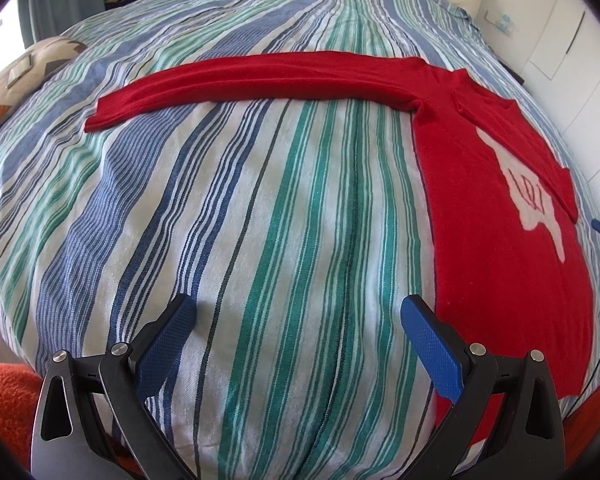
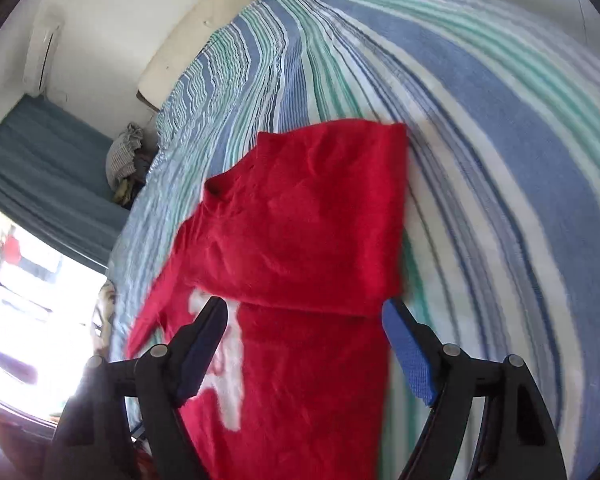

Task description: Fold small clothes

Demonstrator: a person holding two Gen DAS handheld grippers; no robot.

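Striped bedding (image 1: 260, 240) covers the bed, and the red shirt (image 1: 480, 208) lies flat on it, one sleeve (image 1: 240, 84) stretched out sideways, likely ready to be folded inward. The left gripper (image 1: 298, 332) hovers beside the hem, jaws wide and empty. The right gripper (image 2: 304, 344) hangs over the folded side, jaws wide too.

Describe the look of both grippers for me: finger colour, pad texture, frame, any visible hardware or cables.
Both match. The left gripper and right gripper each have two blue pads with a fine dimpled texture, mounted on black plastic frames with triangular cut-outs and round silver pivot bolts. No cable visibly attaches to either gripper.
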